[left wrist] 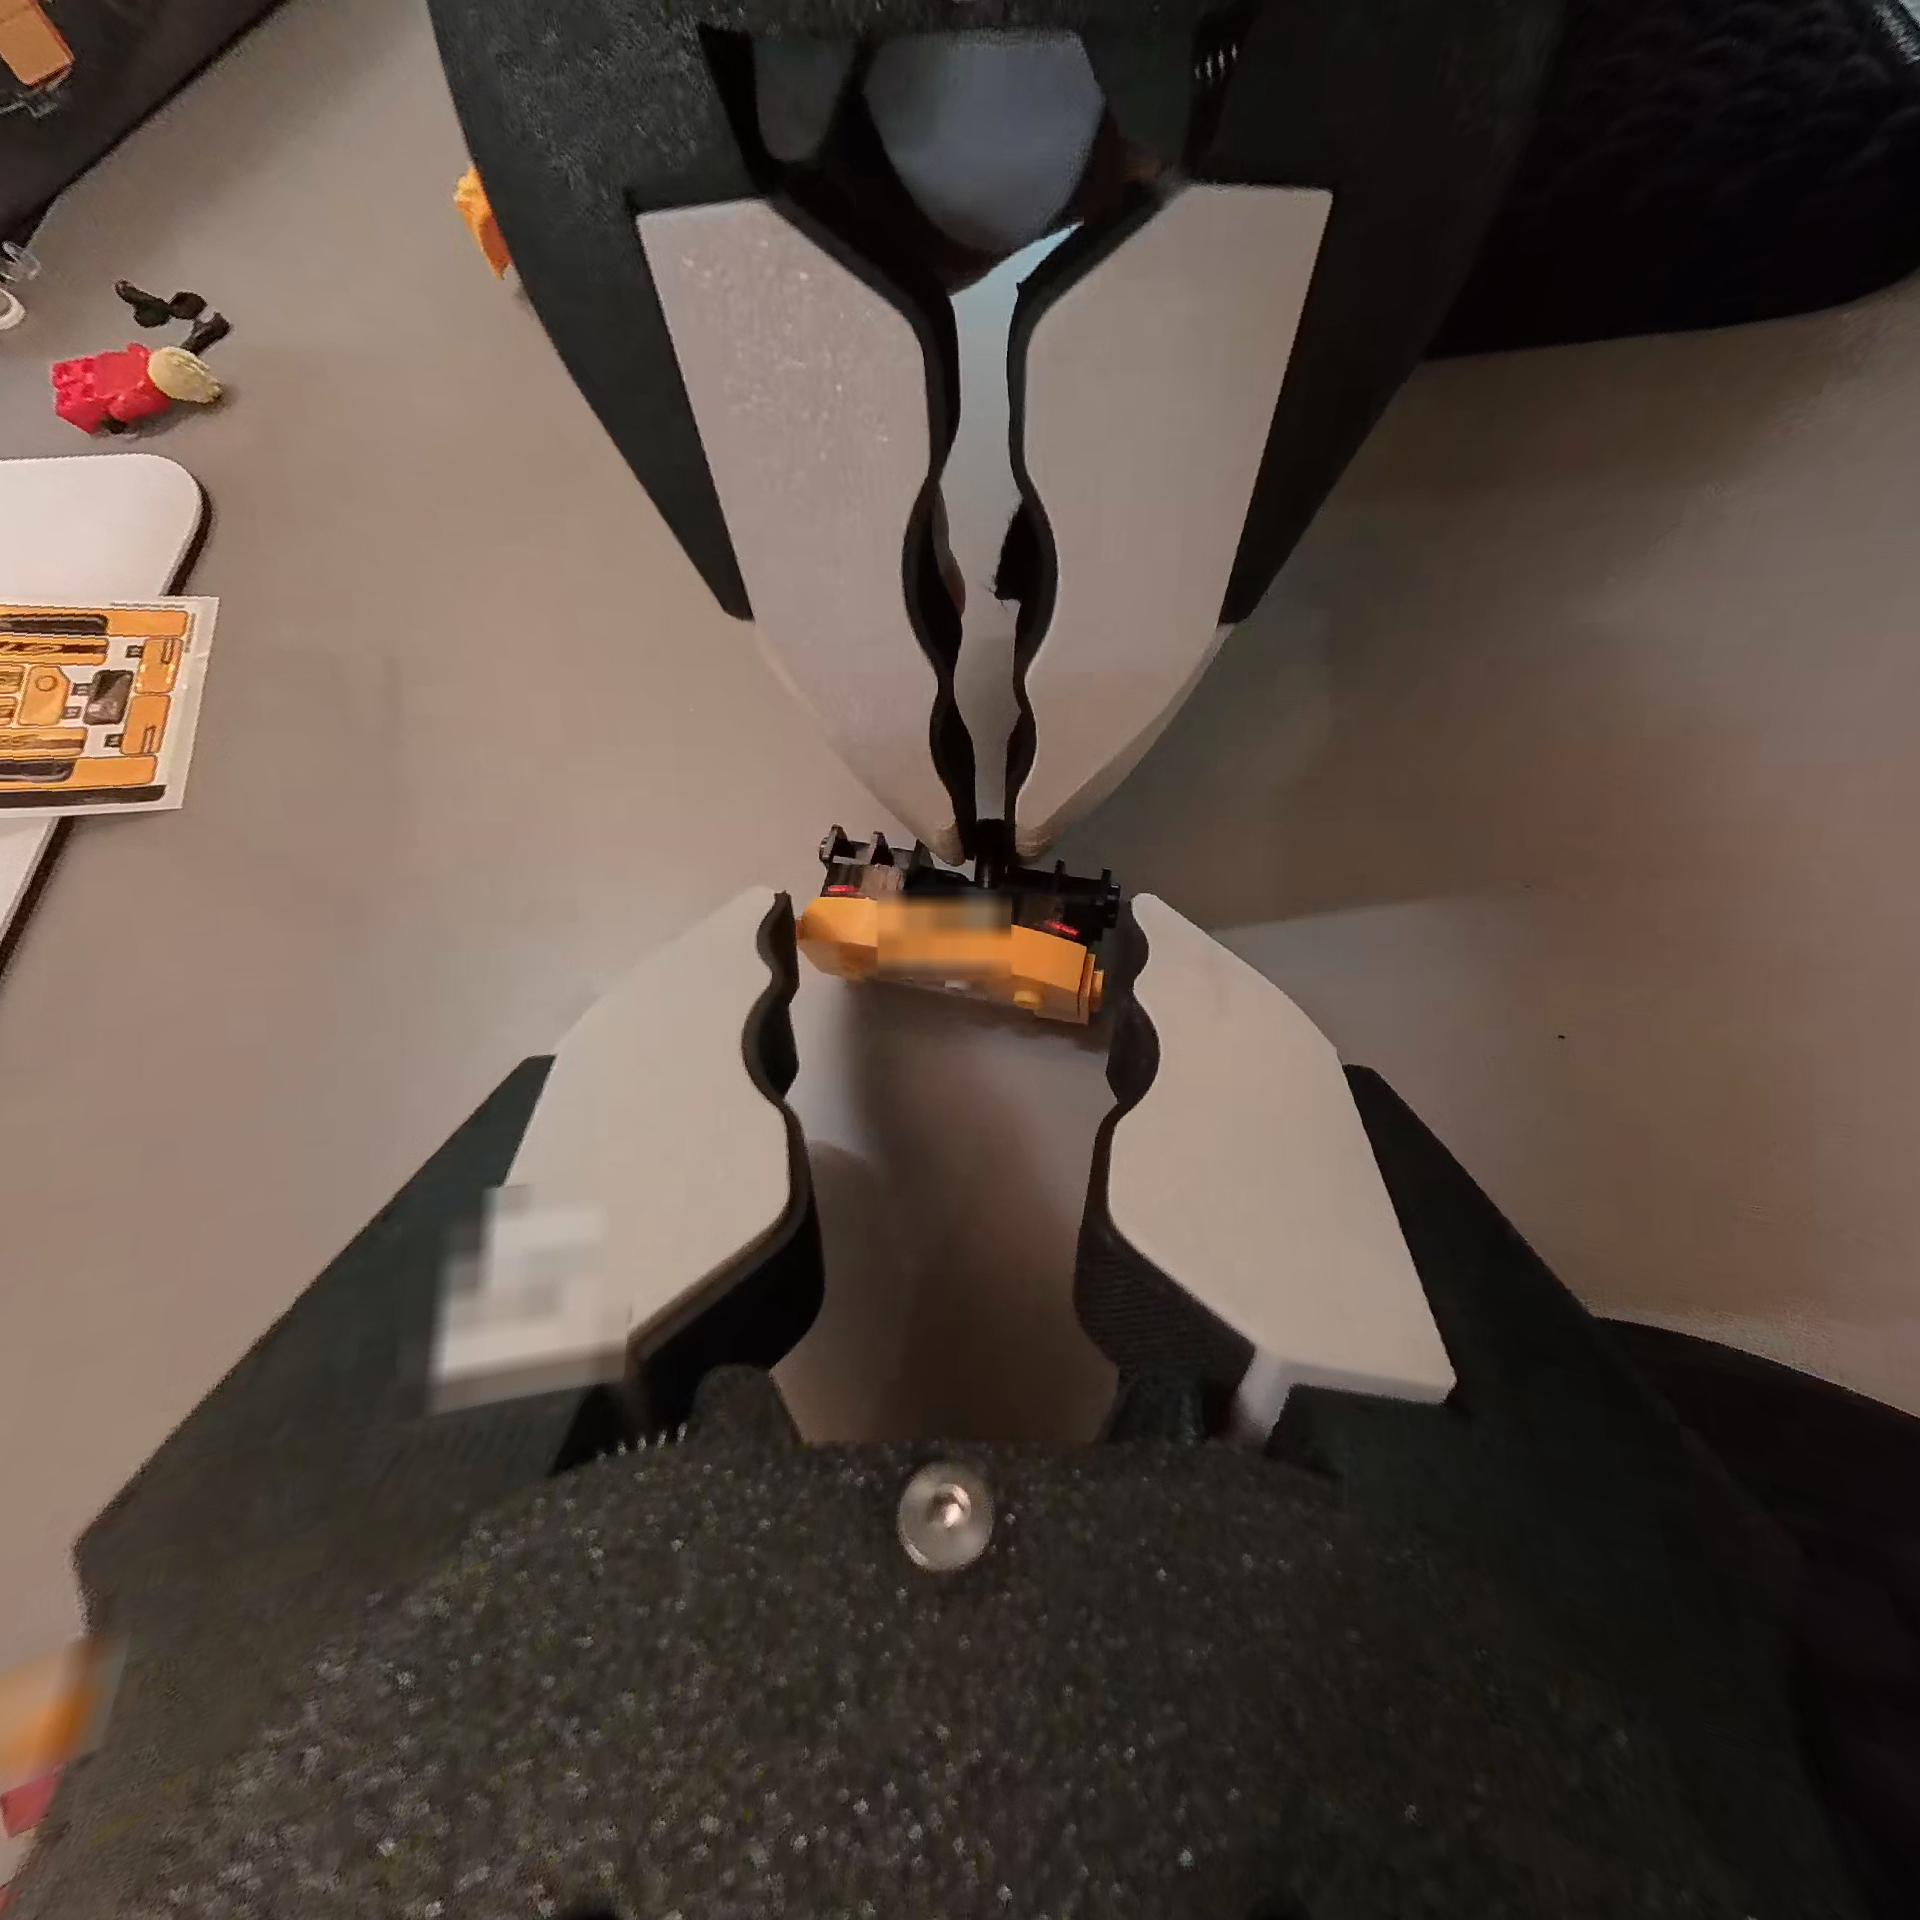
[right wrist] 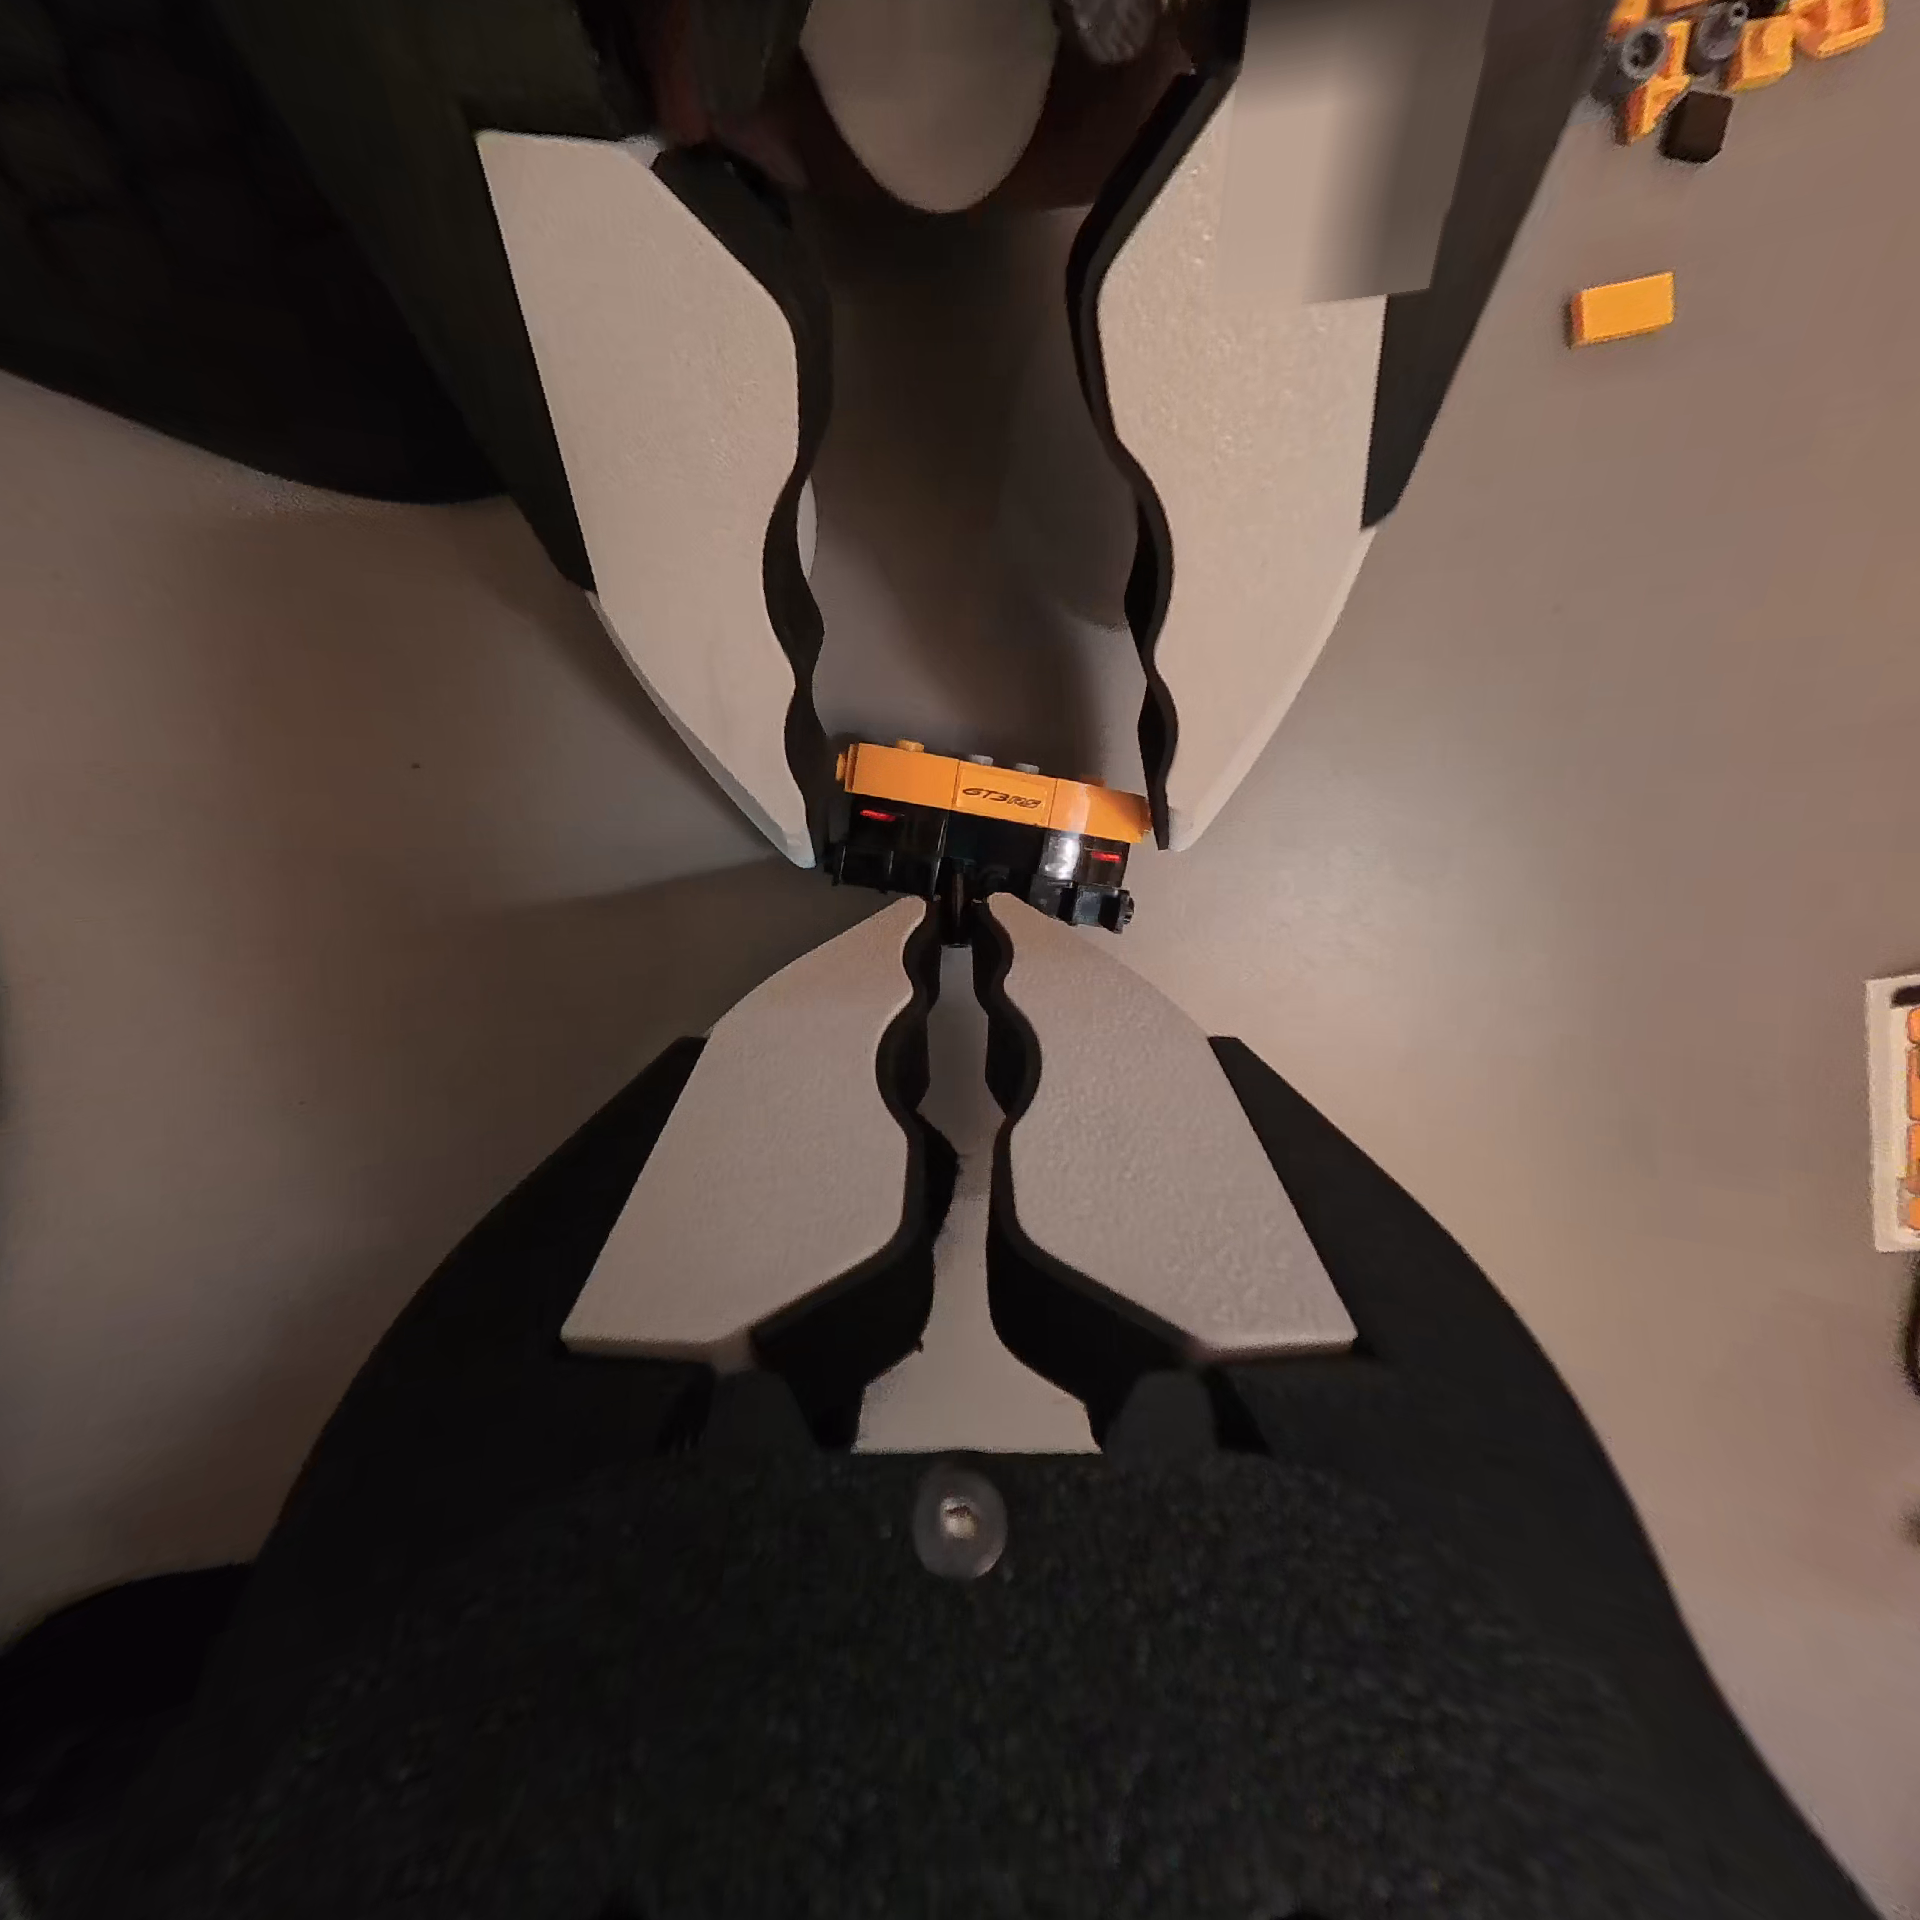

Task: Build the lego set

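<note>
Two tools meet mid-air over grey counter: left tool clamps orange-black lego assembly by its ends; right tool pinches small black piece at assembly's underside. Judgement: push straight, hold assembly level, avoid twisting

Left gripper spread wide — right gripper nearly closed, tips facing.
</note>
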Available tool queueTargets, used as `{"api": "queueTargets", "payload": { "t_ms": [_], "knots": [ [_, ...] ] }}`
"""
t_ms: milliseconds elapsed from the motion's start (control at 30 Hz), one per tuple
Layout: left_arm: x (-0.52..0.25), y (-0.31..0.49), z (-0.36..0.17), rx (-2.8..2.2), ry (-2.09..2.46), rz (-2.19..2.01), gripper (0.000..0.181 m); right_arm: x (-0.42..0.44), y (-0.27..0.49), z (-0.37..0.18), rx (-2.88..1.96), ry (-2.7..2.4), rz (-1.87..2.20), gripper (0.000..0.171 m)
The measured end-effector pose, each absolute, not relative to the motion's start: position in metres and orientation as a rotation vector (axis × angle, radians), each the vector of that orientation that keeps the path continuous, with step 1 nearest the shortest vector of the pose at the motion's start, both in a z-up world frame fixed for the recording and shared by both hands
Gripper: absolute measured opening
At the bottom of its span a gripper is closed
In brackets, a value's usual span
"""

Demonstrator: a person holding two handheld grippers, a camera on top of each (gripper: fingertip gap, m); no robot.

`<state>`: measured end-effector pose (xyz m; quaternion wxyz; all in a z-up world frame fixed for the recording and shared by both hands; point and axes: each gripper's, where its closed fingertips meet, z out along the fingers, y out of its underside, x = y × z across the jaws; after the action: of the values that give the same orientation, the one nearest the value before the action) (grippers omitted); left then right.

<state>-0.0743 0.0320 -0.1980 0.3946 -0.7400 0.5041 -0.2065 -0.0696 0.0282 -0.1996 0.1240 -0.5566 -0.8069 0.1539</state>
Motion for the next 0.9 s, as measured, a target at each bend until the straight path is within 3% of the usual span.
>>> {"api": "queueTargets", "payload": {
  "t_ms": [600,900],
  "knots": [
    [-0.076,0.031,-0.198,-1.869,1.291,-0.52,0.057,-0.034,0.035,-0.214,-1.663,-2.25,0.52,0.006],
    [-0.076,0.03,-0.198,-1.862,1.306,-0.517,0.057,-0.027,0.037,-0.211,-1.68,-2.127,0.617,0.016]
  ]
}}
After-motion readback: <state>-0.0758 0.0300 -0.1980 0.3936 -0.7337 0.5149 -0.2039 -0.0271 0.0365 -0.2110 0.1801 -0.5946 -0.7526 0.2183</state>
